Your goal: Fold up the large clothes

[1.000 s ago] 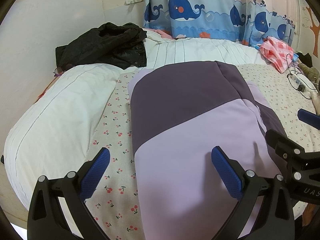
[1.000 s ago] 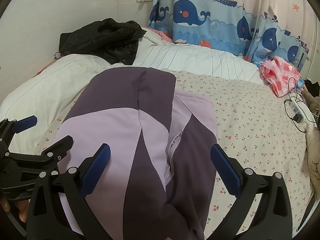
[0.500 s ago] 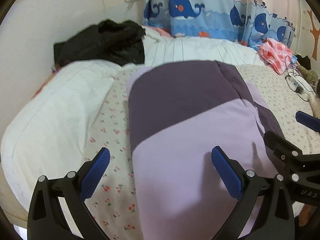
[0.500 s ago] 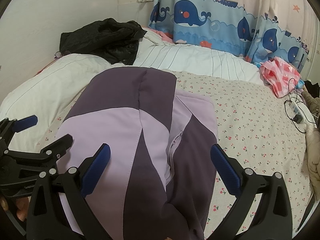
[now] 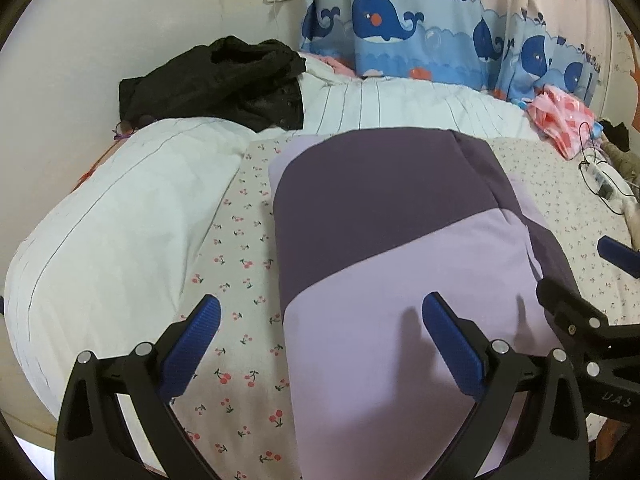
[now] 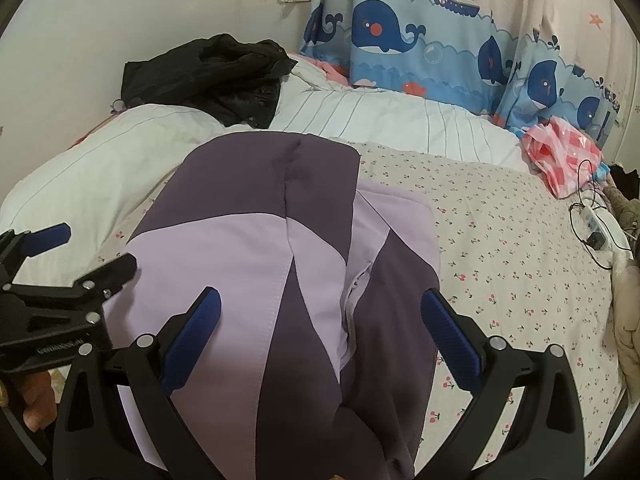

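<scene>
A folded two-tone garment [image 5: 380,264] — dark purple toward the top, pale lilac toward the bottom — is laid on a cherry-print sheet [image 5: 240,264] in the centre of the left wrist view. The left gripper [image 5: 320,320] is seen at the lower edge of that frame with its blue-padded fingers [image 5: 200,332] spread wide; one finger is over the sheet, the other over the lilac part, and nothing is pinched. In the right wrist view the same garment [image 6: 280,240] fills the middle and lower centre, a zip seam showing on its right half, and the right gripper [image 6: 320,320] is likewise held with its fingers [image 6: 452,336] wide apart above the cloth, gripping nothing. A white quilt [image 5: 100,240] is bunched at the left of the frame, a black jacket [image 5: 216,76] is heaped on it at upper left, and a whale-print curtain [image 5: 420,28] is hung across the top — a pink checked bag [image 6: 560,152] and a power strip [image 6: 596,228] are seen at the right edge.
</scene>
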Demonstrator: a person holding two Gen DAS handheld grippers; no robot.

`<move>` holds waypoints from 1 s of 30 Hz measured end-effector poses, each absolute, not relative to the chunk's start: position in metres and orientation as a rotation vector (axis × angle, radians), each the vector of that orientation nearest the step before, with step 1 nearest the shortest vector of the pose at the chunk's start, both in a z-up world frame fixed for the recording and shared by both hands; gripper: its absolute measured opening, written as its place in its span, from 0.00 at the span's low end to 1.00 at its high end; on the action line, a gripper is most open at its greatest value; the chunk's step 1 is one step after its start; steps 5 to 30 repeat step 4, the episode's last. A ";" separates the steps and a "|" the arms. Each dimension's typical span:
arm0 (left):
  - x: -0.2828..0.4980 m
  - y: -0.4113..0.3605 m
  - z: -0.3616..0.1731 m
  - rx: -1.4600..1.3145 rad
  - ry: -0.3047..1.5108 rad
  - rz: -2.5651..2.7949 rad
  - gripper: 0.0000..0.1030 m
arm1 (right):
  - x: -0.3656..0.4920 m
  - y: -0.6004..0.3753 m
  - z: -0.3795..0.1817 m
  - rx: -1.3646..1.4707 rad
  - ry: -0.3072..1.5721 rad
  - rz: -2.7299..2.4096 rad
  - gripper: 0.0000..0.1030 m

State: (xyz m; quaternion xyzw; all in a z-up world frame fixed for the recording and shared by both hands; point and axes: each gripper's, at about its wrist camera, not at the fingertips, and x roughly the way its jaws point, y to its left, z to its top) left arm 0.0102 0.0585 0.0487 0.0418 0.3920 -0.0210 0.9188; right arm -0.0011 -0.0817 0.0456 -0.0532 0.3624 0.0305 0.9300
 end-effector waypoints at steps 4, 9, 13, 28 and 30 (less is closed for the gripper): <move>0.009 0.059 0.048 0.077 0.813 -0.047 0.94 | -0.001 -0.081 0.046 -0.113 0.741 0.064 0.94; 0.009 0.059 0.048 0.077 0.813 -0.047 0.94 | -0.001 -0.081 0.046 -0.113 0.741 0.064 0.94; 0.009 0.059 0.048 0.077 0.813 -0.047 0.94 | -0.001 -0.081 0.046 -0.113 0.741 0.064 0.94; 0.009 0.059 0.048 0.077 0.813 -0.047 0.94 | -0.001 -0.081 0.046 -0.113 0.741 0.064 0.94; 0.009 0.059 0.048 0.077 0.813 -0.047 0.94 | -0.001 -0.081 0.046 -0.113 0.741 0.064 0.94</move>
